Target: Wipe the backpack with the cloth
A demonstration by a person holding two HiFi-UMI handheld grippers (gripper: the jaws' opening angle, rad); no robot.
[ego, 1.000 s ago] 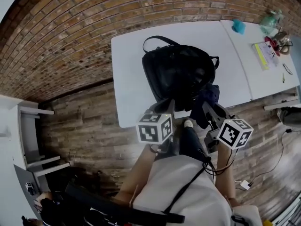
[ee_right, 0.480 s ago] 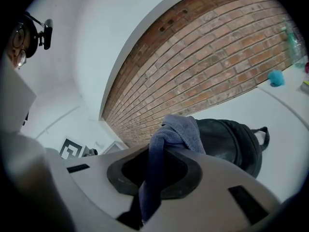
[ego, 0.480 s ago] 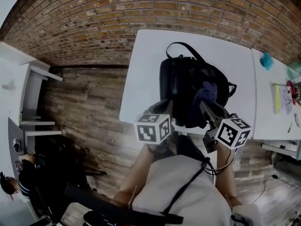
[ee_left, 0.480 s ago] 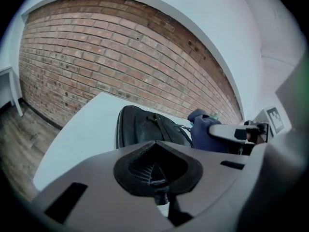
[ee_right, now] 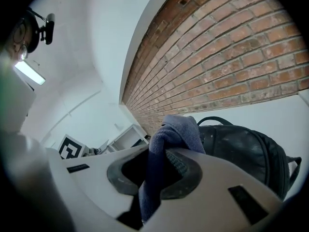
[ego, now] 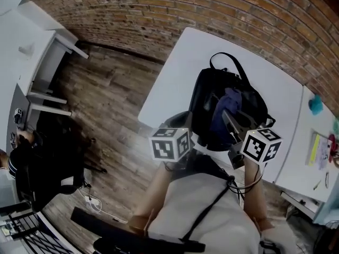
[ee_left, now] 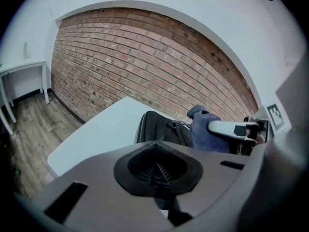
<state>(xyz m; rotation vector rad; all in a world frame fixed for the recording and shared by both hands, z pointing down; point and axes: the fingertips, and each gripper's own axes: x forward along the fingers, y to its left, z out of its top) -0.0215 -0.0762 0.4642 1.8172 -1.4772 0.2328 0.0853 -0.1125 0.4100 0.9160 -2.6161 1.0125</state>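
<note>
A black backpack [ego: 233,99] lies on the white table [ego: 175,73], its handle loop pointing to the brick wall. My right gripper [ego: 229,119] is shut on a dark blue cloth [ego: 224,106], which rests bunched on top of the pack. In the right gripper view the cloth [ee_right: 171,139] bulges from between the pads of my right gripper [ee_right: 161,170], with the backpack [ee_right: 241,149] just beyond. My left gripper [ego: 184,121] hovers at the pack's near left edge. In the left gripper view my left gripper [ee_left: 157,170] is shut and holds nothing, with the backpack [ee_left: 157,129] and cloth [ee_left: 205,134] ahead.
A brick wall [ego: 212,9] runs behind the table. A second white table [ego: 302,163] at the right carries a teal item [ego: 316,103] and papers [ego: 320,150]. White shelving [ego: 47,62] stands at the left over wooden floor [ego: 111,99]. A seated person [ego: 21,163] is at the lower left.
My right gripper has carried the cloth from the backpack's near right edge up onto the middle of its top. The head view has swung, so the table now sits diagonally.
</note>
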